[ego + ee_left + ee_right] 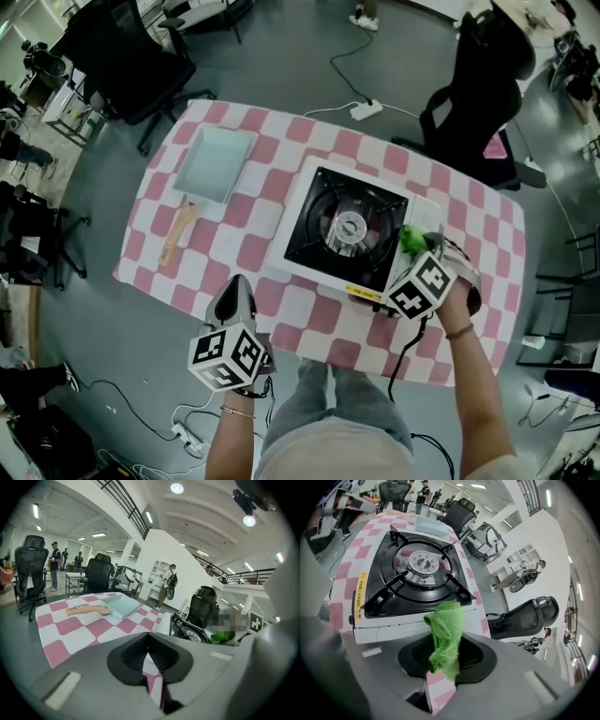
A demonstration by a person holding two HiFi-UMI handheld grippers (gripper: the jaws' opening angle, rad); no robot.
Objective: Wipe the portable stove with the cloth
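The stove [347, 230] sat right of centre on the table [234, 246], the pan [214, 164] well apart to its left. The cloth [446, 629], in the right gripper [445, 657], was at the stove's near right corner.

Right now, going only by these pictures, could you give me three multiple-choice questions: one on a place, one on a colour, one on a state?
1. In the head view, where is the pan relative to the stove?
A. on its burner
B. to its left, on the table
C. under it

2. What colour is the cloth?
A. blue
B. green
C. yellow

3. What does the left gripper hold?
A. the cloth
B. the pan's handle
C. nothing

Answers:
1 B, the pan lies on the checkered table beside the stove.
2 B, it hangs green from the right gripper.
3 C, its jaws are together with nothing between them.
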